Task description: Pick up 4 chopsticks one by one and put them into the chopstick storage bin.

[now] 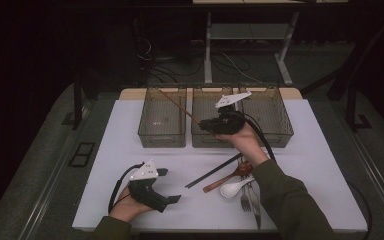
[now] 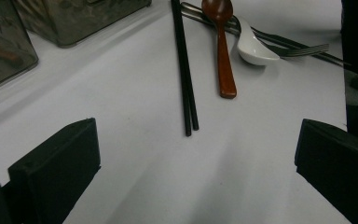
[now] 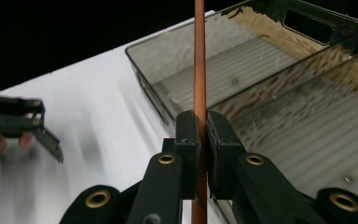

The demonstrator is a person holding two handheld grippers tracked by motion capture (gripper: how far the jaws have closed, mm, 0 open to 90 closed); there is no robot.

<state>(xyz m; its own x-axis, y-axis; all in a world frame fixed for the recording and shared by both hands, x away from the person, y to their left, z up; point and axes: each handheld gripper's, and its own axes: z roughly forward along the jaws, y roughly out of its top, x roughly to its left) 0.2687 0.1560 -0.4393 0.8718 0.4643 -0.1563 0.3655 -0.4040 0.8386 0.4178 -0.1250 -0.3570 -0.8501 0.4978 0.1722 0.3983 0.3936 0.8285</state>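
Note:
My right gripper hovers over the middle bin, shut on a reddish-brown chopstick that slants up-left across the left bin. In the right gripper view the chopstick stands straight up out of the gripper, pinched between the two pads. My left gripper rests open on the white table near the front left. Its jaws stand wide apart in the left gripper view, with nothing in the gripper, and they face a pair of black chopsticks.
Three translucent grey bins stand in a row at the back, the right bin included. Front right of centre lie black chopsticks, a brown wooden spoon, a white spoon and forks. The white table is bare between the bins and my left gripper.

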